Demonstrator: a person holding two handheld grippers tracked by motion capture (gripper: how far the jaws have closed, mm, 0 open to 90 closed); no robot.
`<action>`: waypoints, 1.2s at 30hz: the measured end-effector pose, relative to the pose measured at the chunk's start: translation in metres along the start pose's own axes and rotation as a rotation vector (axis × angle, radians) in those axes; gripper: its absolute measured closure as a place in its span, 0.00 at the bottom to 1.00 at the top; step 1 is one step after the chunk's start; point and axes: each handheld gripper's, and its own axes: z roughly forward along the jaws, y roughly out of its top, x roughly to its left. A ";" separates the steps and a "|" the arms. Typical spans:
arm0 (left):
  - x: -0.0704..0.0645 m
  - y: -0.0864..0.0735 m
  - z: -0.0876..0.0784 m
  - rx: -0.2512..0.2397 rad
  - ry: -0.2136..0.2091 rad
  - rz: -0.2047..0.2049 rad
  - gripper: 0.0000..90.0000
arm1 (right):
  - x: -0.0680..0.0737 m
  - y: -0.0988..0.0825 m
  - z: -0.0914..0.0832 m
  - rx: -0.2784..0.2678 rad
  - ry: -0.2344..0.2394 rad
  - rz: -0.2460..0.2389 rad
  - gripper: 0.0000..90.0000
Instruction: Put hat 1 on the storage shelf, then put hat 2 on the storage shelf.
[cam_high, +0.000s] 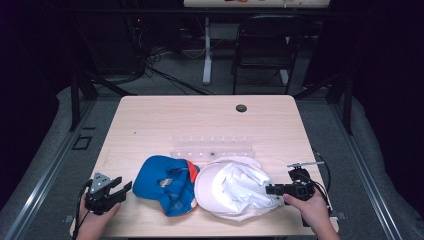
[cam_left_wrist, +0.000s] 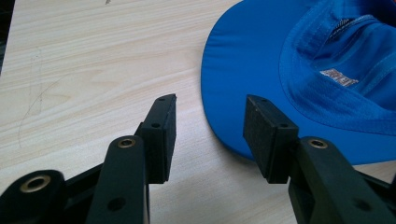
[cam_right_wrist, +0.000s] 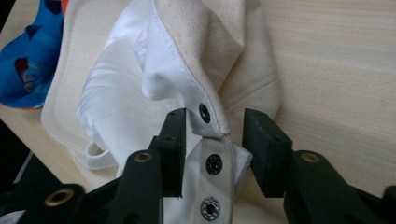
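Observation:
A blue cap (cam_high: 167, 184) with orange trim lies upside down at the front left of the wooden table (cam_high: 200, 120). My left gripper (cam_high: 125, 186) stands open just left of it. In the left gripper view its jaws (cam_left_wrist: 210, 100) straddle bare wood, the right one over the edge of the blue cap's brim (cam_left_wrist: 289, 70). A cream cap with white lining (cam_high: 235, 187) lies upside down beside the blue one. My right gripper (cam_high: 267, 189) is at its right side, open, with the cap's snap strap (cam_right_wrist: 215, 163) between the jaws (cam_right_wrist: 215, 114) and a gap at each pad.
A clear plastic rack (cam_high: 212, 147) lies on the table just behind the two caps. A cable hole (cam_high: 241, 108) sits near the far edge. A dark chair (cam_high: 265, 45) and a white desk leg (cam_high: 206, 50) stand beyond the table.

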 end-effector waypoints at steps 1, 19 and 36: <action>0.000 0.000 0.000 0.001 0.001 0.001 0.61 | 0.002 0.000 -0.002 0.006 0.011 0.004 0.74; 0.001 -0.001 0.002 -0.011 0.005 -0.007 0.61 | 0.007 0.010 -0.018 0.002 0.117 0.078 0.92; 0.001 -0.001 0.001 -0.011 0.005 -0.009 0.60 | 0.016 0.026 -0.032 0.017 0.167 0.150 0.93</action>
